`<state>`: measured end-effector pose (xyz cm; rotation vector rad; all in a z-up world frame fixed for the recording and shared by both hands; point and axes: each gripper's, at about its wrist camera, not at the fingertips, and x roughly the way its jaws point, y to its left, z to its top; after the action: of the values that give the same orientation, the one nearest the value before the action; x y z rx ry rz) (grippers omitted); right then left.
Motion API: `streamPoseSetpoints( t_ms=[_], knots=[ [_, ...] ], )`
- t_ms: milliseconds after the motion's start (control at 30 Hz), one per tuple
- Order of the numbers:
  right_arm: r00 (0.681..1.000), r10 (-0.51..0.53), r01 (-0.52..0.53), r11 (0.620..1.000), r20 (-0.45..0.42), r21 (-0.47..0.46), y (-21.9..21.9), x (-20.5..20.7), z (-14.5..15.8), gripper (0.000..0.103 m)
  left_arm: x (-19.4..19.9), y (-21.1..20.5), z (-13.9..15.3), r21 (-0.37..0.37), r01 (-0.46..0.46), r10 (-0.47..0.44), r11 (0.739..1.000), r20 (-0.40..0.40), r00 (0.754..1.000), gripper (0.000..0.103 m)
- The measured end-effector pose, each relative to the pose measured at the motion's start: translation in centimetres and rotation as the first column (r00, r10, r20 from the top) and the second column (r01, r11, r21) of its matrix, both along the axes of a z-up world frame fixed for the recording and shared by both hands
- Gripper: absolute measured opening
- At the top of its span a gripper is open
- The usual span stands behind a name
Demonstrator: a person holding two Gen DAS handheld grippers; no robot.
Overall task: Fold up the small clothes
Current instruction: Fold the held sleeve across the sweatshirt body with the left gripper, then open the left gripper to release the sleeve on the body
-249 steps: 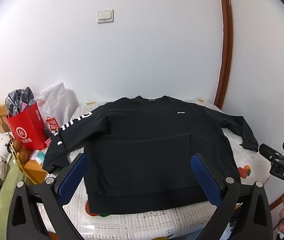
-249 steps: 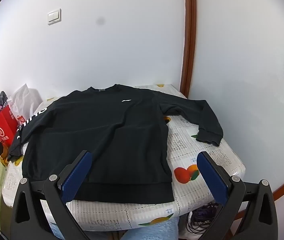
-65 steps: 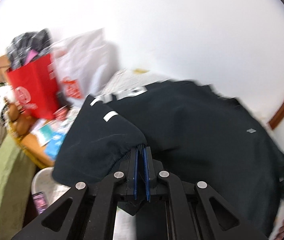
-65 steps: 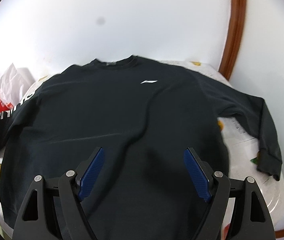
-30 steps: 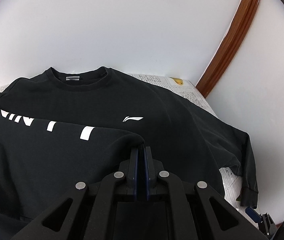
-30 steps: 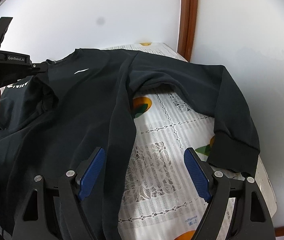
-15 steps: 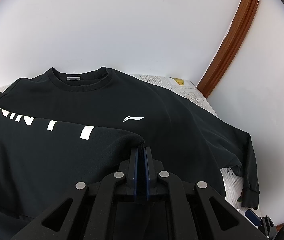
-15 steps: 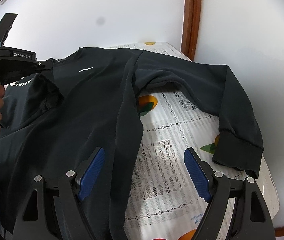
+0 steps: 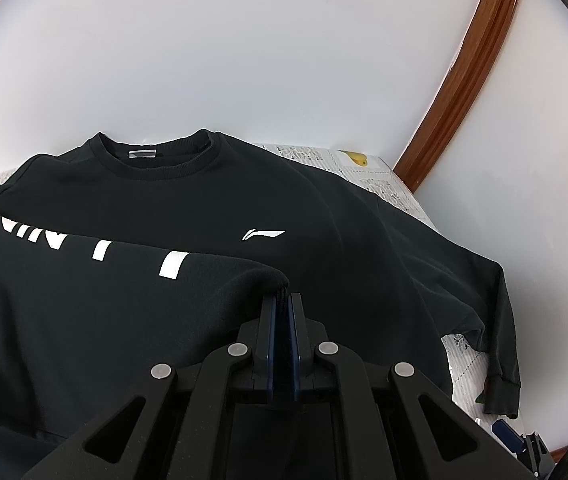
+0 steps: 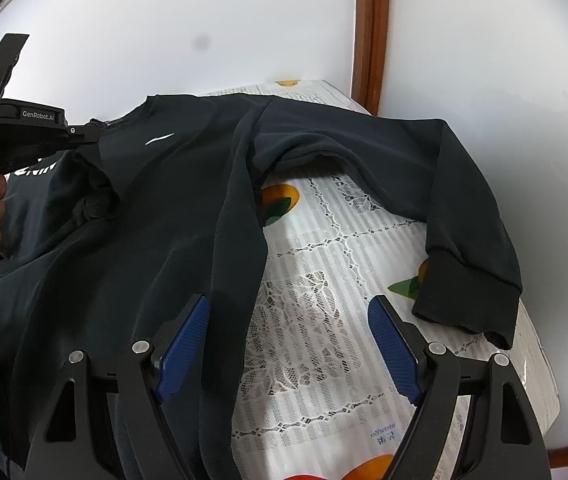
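"GenRobot.AI" was printed on the left gripper [image 10: 83, 136], and broken white letters ran along the black sweatshirt's [image 9: 324, 216] sleeve [image 9: 83, 280]. Since eight seconds before, that sleeve had been folded across the chest, its cuff clamped between the left fingers. The right gripper [image 10: 288, 344] was held wide, empty, over the tablecloth [image 10: 324, 312] where the sweatshirt lay.

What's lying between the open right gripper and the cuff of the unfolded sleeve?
In the right wrist view, only bare fruit-print tablecloth lies between the right gripper and the sleeve cuff.
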<state>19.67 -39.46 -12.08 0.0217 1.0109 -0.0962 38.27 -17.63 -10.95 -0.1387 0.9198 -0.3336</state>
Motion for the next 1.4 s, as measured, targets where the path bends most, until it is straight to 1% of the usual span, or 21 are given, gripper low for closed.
streamPoseSetpoints(
  t_ms=[200,267,300,333,367,400,433,567,600,667,700,767,833,867,933,1033,1100,1167,1233,1300,1400],
  knots=[
    [1.000,-0.006,0.006,1.000,0.001,-0.010,0.1,-0.2,0.1,0.081,0.1,0.0,0.0,-0.005,-0.002,0.002,1.000,0.000,1.000,0.007],
    [1.000,-0.004,0.004,1.000,0.003,-0.015,0.2,-0.3,0.3,0.081,0.0,0.0,-0.1,-0.028,0.016,-0.016,0.999,-0.003,1.000,0.008],
    [1.000,-0.003,0.003,1.000,0.005,-0.018,0.3,-0.4,0.4,0.081,0.0,0.1,0.0,-0.051,0.028,-0.028,0.998,-0.012,1.000,0.010],
    [1.000,-0.002,0.002,1.000,0.006,-0.019,0.3,-0.4,0.6,0.081,-0.3,0.1,0.1,-0.062,0.034,-0.034,0.998,-0.012,0.999,0.017],
    [1.000,0.000,0.000,1.000,0.009,-0.022,0.5,-0.5,0.8,0.081,-0.6,0.1,0.3,-0.077,0.047,-0.048,0.996,-0.010,0.999,0.020],
    [1.000,0.003,-0.002,1.000,0.011,-0.024,0.6,-0.5,0.9,0.081,-1.0,0.1,0.6,-0.086,0.060,-0.061,0.994,-0.004,0.998,0.028],
    [1.000,0.007,-0.007,1.000,0.017,-0.028,0.8,-0.5,1.2,0.081,-1.5,0.3,1.1,-0.088,0.069,-0.068,0.994,0.006,0.998,0.032],
    [0.999,0.034,-0.032,0.998,0.033,-0.049,2.3,-0.4,2.1,0.081,-3.7,2.2,3.1,-0.063,0.086,-0.082,0.994,0.067,0.994,0.032],
    [0.999,0.041,-0.039,0.998,0.035,-0.052,2.7,-0.4,2.3,0.081,-4.3,3.3,3.5,-0.059,0.081,-0.077,0.995,0.077,0.994,0.033],
    [0.997,0.065,-0.062,0.996,0.042,-0.056,4.0,0.0,2.8,0.081,-5.3,6.3,4.1,-0.043,0.050,-0.046,0.998,0.096,0.994,0.040],
    [0.996,0.080,-0.077,0.995,0.048,-0.056,4.7,0.2,3.1,0.081,-5.7,8.2,4.2,-0.028,0.023,-0.019,0.999,0.107,0.994,0.046],
    [0.992,0.112,-0.109,0.993,0.055,-0.054,6.2,1.0,3.5,0.081,-6.5,11.5,4.3,0.013,-0.045,0.043,0.999,0.123,0.992,0.047],
    [0.988,0.142,-0.139,0.989,0.057,-0.056,7.7,2.1,3.6,0.081,-7.2,15.8,3.8,0.067,-0.133,0.123,0.989,0.126,0.984,0.047],
    [0.986,0.154,-0.151,0.987,0.058,-0.057,8.5,2.8,3.7,0.081,-7.6,17.9,3.4,0.091,-0.173,0.162,0.981,0.121,0.979,0.047],
    [0.983,0.177,-0.175,0.983,0.054,-0.048,10.2,4.5,3.3,0.081,-8.0,22.2,2.3,0.152,-0.255,0.242,0.955,0.099,0.965,0.048],
    [0.979,0.200,-0.199,0.980,0.031,-0.018,12.4,7.4,2.0,0.081,-8.5,27.7,-0.1,0.251,-0.341,0.333,0.906,0.076,0.940,0.048],
    [0.979,0.206,-0.206,0.979,-0.003,0.007,13.7,9.8,0.5,0.081,-8.9,30.5,-1.6,0.287,-0.367,0.367,0.885,0.058,0.929,0.048],
    [0.977,0.214,-0.214,0.977,-0.021,0.022,14.6,11.3,-0.7,0.080,-9.2,32.7,-3.0,0.299,-0.375,0.381,0.877,0.039,0.924,0.048],
    [0.974,0.224,-0.223,0.974,-0.027,0.035,15.5,13.1,-1.8,0.076,-9.1,33.8,-4.3,0.301,-0.363,0.370,0.882,0.037,0.929,0.048],
    [0.974,0.224,-0.222,0.974,-0.036,0.047,16.0,14.6,-2.8,0.075,-8.7,34.0,-5.1,0.307,-0.344,0.351,0.887,0.037,0.936,0.048],
    [0.979,0.189,-0.183,0.980,-0.077,0.074,16.2,16.8,-4.5,0.073,-7.3,33.8,-6.1,0.292,-0.292,0.296,0.911,0.030,0.955,0.048]
  ],
)
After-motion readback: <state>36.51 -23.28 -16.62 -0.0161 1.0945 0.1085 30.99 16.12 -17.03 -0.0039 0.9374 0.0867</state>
